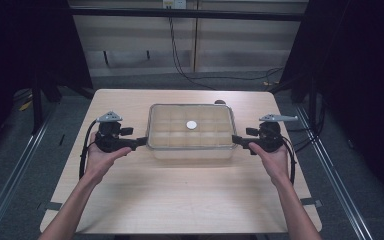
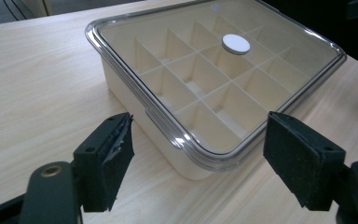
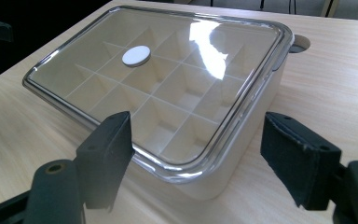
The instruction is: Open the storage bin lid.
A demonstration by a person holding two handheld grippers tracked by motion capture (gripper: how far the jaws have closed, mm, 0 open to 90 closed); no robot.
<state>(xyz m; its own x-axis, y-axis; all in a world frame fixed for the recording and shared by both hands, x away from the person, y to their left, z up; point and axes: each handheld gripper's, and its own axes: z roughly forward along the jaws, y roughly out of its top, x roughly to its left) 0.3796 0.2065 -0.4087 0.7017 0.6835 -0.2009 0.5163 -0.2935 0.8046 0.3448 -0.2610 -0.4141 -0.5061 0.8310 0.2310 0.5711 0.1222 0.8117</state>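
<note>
A cream box (image 1: 190, 150) divided into several compartments stands in the middle of the table under a clear lid (image 1: 190, 131). On the lid lies a small white disc (image 1: 191, 124). My left gripper (image 1: 142, 141) is at the box's left end and my right gripper (image 1: 235, 139) at its right end, both pointing inward. In the left gripper view the left gripper (image 2: 200, 123) stands open, a near corner of the box (image 2: 191, 163) between its pads (image 2: 114, 158) without contact. In the right gripper view the right gripper (image 3: 198, 120) is open the same way around another corner of the box (image 3: 242, 135).
The light wooden table (image 1: 180, 200) has bare room in front of the box and at both sides. A round hole (image 1: 220, 102) sits near the far edge behind the box. Dark curtains, floor rails and cables surround the table.
</note>
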